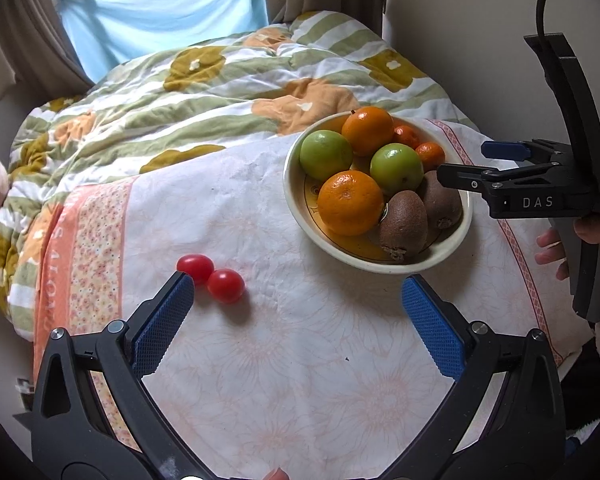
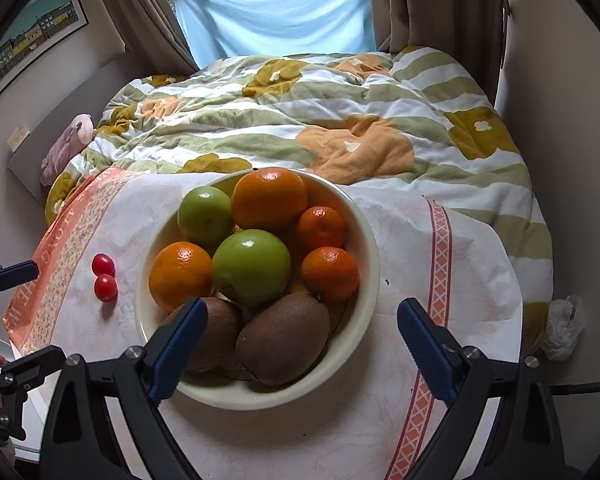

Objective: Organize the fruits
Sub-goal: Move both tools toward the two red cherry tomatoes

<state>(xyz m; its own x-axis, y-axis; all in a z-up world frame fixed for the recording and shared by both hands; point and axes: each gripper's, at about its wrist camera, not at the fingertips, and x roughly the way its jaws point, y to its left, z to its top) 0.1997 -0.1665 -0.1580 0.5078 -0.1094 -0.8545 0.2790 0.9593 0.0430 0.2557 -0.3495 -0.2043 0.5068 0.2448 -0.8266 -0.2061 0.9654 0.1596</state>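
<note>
A cream bowl [image 1: 296, 200] [image 2: 364, 240] on the cloth-covered table holds two oranges [image 1: 350, 203], two green apples [image 1: 326, 155], two small mandarins [image 2: 330, 273] and two kiwis [image 2: 284, 338]. Two cherry tomatoes [image 1: 226, 285] [image 2: 105, 288] lie touching on the cloth left of the bowl. My left gripper [image 1: 298, 296] is open and empty above the cloth, its left fingertip beside the tomatoes. My right gripper [image 2: 302, 320] is open and empty, its jaws standing over the bowl's near side around the kiwis. It also shows in the left wrist view [image 1: 472, 166] at the bowl's right rim.
The table's white floral cloth [image 1: 300, 360] has an orange patterned border [image 1: 88, 248]. A bed with a flowered quilt [image 2: 340, 120] lies right behind the table. A soft toy [image 2: 66, 144] lies at the bed's left edge. A white plastic bag [image 2: 562, 326] sits at right.
</note>
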